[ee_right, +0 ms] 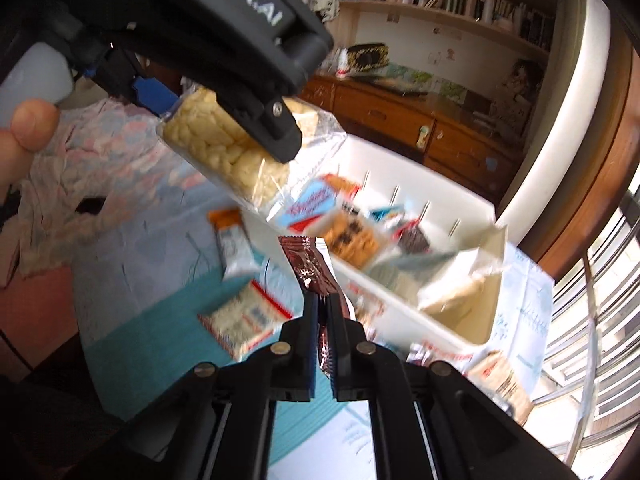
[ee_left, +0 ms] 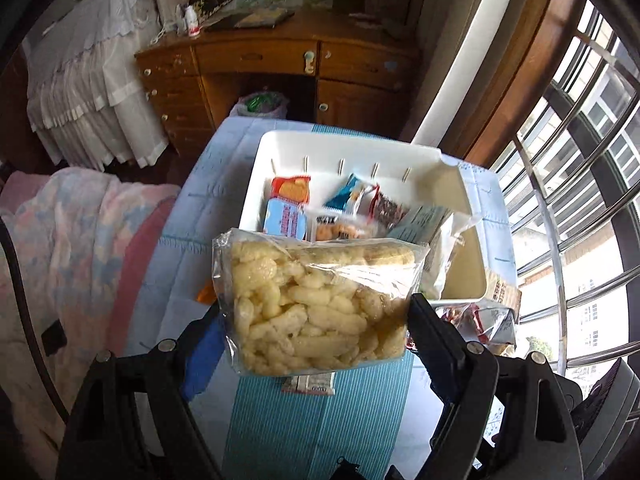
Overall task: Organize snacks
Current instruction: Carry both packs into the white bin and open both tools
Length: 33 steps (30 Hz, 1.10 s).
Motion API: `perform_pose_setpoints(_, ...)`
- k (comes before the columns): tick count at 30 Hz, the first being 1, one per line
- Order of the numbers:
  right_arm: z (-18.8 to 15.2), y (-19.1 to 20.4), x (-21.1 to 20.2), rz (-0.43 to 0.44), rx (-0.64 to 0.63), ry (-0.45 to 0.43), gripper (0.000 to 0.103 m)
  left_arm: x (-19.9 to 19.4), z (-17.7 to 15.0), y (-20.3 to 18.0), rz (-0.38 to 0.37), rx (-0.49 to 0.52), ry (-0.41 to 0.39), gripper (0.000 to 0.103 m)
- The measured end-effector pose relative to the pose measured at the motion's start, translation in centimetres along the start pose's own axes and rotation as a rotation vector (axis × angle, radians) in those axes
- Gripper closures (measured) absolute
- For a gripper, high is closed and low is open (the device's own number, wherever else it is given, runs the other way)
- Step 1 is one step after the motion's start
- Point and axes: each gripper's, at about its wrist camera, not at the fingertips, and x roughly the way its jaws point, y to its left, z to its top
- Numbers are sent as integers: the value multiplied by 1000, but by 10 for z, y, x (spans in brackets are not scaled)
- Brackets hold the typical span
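My left gripper [ee_left: 320, 320] is shut on a clear bag of pale yellow puffs [ee_left: 320, 296] and holds it in the air in front of the white bin [ee_left: 360, 148]. The bin holds several small snack packets [ee_left: 292, 208]. In the right wrist view, the left gripper [ee_right: 220, 120] and its puff bag [ee_right: 216, 148] hang at the upper left, above the bin's [ee_right: 424, 164] near end. My right gripper [ee_right: 323, 320] is shut on a dark brown foil snack packet [ee_right: 312, 268], which sticks up from between the fingers, just in front of the bin's near wall.
On the blue cloth lie an orange-and-silver bar [ee_right: 232, 236] and a square white packet with red edges [ee_right: 244, 320]. More packets [ee_left: 488, 312] sit by the bin's right end. A wooden desk [ee_left: 280, 60] stands behind, bedding [ee_left: 72, 240] left, window bars [ee_left: 560, 200] right.
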Motion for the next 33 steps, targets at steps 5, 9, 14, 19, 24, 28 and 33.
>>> perform_pose_setpoints(5, 34, -10, -10, -73, 46, -78, 99, -14, 25, -6, -27, 82, -115, 19)
perform_pose_setpoints(9, 49, -15, -9, -145, 86, -111, 99, -6, 42, -7, -66, 121, -168, 19)
perform_pose_setpoints(14, 61, -32, 3, -231, 168, -122, 99, 26, 55, -8, -78, 171, -169, 19)
perform_pose_setpoints(19, 62, -43, 17, -283, 247, -129, 99, 64, 56, -7, -90, 197, -117, 19)
perform_pose_setpoints(24, 58, -46, 33, -338, 298, -98, 99, 87, 53, -7, -94, 221, -47, 18)
perform_pose_setpoints(28, 57, -50, 37, -358, 362, -74, 99, 93, 49, -6, -106, 246, -1, 17)
perform_pose_setpoints(33, 56, -57, 33, -353, 403, -70, 98, 88, 49, -3, -124, 239, 3, 17)
